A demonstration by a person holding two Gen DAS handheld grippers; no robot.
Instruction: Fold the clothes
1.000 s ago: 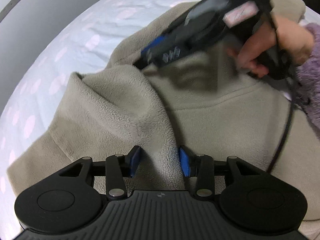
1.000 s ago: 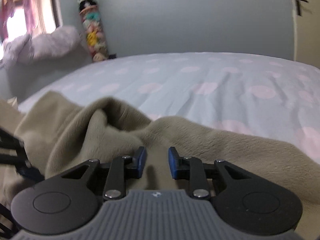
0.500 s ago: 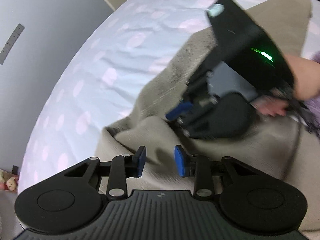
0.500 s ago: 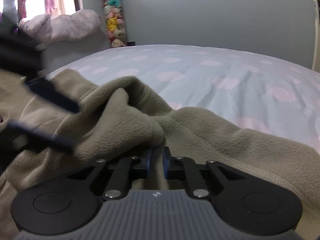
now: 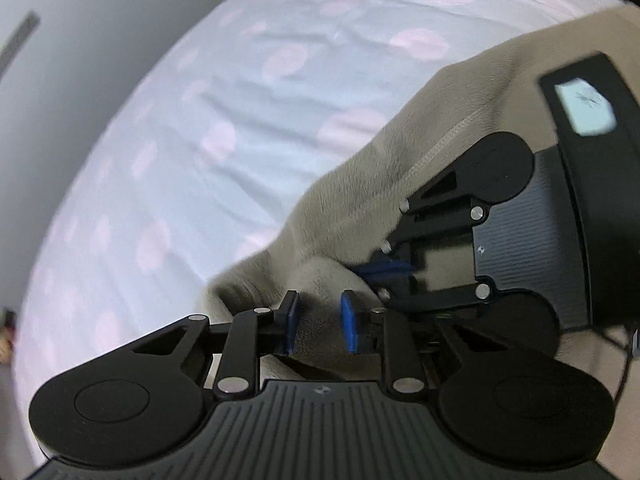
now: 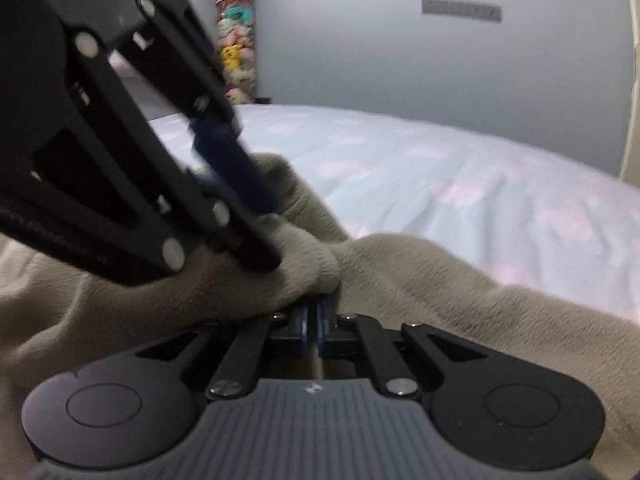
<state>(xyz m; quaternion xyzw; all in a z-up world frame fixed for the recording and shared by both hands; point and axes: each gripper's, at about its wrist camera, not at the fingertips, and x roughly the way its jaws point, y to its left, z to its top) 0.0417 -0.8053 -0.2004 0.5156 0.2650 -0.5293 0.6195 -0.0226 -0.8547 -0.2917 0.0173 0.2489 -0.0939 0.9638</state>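
A beige fleece garment [image 5: 360,184] lies bunched on the bed. In the left wrist view my left gripper [image 5: 319,323] is open, its blue pads [image 5: 291,322] narrowed either side of a raised fleece fold. Just beyond it, my right gripper [image 5: 384,266] comes in from the right, shut on the same fold. In the right wrist view my right gripper [image 6: 312,322] has its pads nearly touching, pinching the beige fleece garment [image 6: 308,268]. The left gripper [image 6: 256,232] fills the upper left there, its fingertips [image 6: 240,172] pressing into the fleece.
The bed sheet [image 5: 192,128] is pale blue with pink dots and spreads to the left and beyond the garment. A grey wall [image 6: 400,60] stands behind the bed, with a tall stack of plush toys [image 6: 236,48] against it. A black cable [image 5: 624,364] hangs at the right edge.
My right gripper has shut on the fleece fold. The left gripper has moved up close to it and its fingers have narrowed around the same fold.
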